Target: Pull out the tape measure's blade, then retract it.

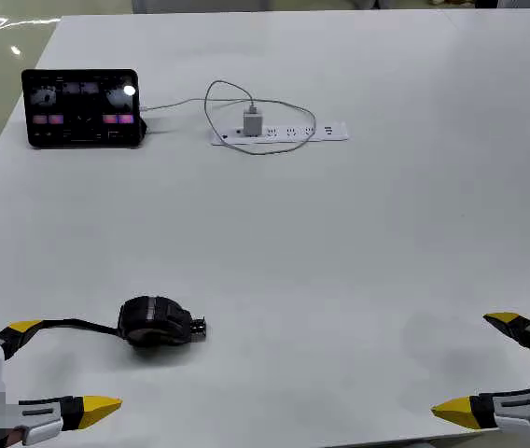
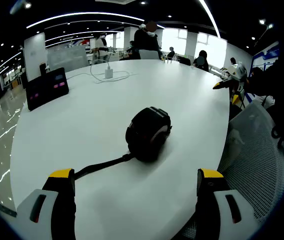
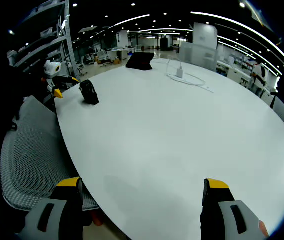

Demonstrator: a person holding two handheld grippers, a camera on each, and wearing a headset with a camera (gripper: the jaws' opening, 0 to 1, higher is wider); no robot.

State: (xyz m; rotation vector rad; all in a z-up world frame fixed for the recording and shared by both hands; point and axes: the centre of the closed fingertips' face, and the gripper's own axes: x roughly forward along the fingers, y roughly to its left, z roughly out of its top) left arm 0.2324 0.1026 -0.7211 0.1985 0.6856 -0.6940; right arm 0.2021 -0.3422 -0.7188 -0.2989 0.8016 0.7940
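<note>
A black tape measure (image 1: 156, 322) lies on the white table (image 1: 340, 243), its black wrist strap trailing left toward my left gripper. My left gripper (image 1: 60, 369) is open at the table's near left corner, the tape measure a short way ahead of its yellow tips and not touched. In the left gripper view the tape measure (image 2: 148, 132) sits in front of the open gripper (image 2: 137, 177), strap running toward the left finger. My right gripper (image 1: 484, 369) is open at the near right edge, holding nothing. From the right gripper view the tape measure (image 3: 89, 92) shows far left, well away from that gripper (image 3: 141, 186).
A dark tablet (image 1: 82, 108) stands at the far left, cabled to a white power strip (image 1: 279, 132) with a charger at mid-back. A mesh chair (image 3: 29, 150) sits beside the table's near edge. People stand at the far side of the room.
</note>
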